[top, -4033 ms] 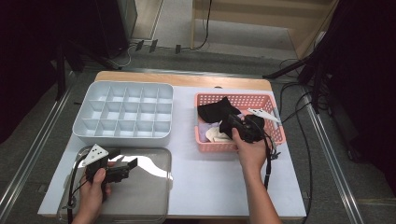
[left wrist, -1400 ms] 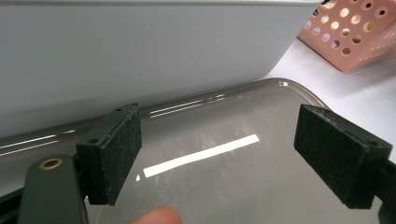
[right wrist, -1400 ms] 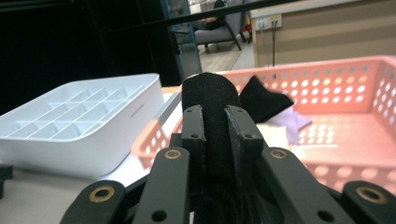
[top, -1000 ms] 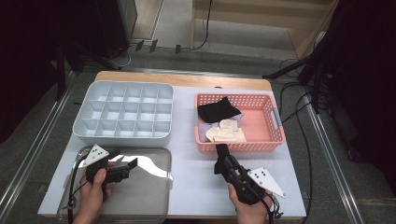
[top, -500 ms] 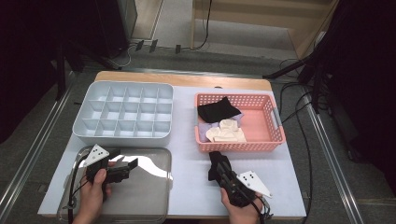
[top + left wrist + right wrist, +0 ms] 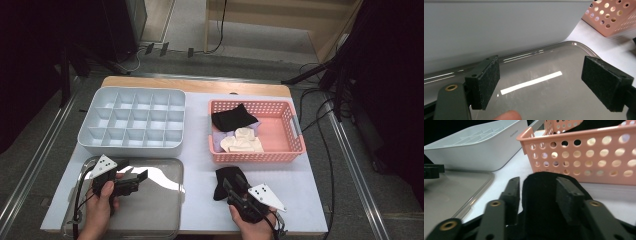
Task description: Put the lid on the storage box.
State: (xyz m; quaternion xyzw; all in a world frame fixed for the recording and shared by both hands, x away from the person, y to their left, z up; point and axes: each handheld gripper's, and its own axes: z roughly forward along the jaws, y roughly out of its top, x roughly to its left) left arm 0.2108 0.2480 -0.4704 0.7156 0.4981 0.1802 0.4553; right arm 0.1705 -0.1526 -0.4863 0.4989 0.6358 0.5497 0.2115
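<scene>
The black sock (image 6: 227, 181) lies on the white table (image 6: 300, 180) just in front of the pink basket (image 6: 295, 131), between the right gripper (image 6: 231, 186)'s 2 jaws, which have just been opening and no longer clamp it. The left gripper (image 6: 136, 179) hovers over the metal tray (image 6: 165, 210), jaws spread wide with nothing between them.

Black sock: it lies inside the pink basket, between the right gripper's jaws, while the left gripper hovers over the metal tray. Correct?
Not quite. The black sock between the jaws of the right gripper lies on the white table in front of the pink basket, not inside it, as the high view shows. The left gripper does hover over the metal tray.
</scene>
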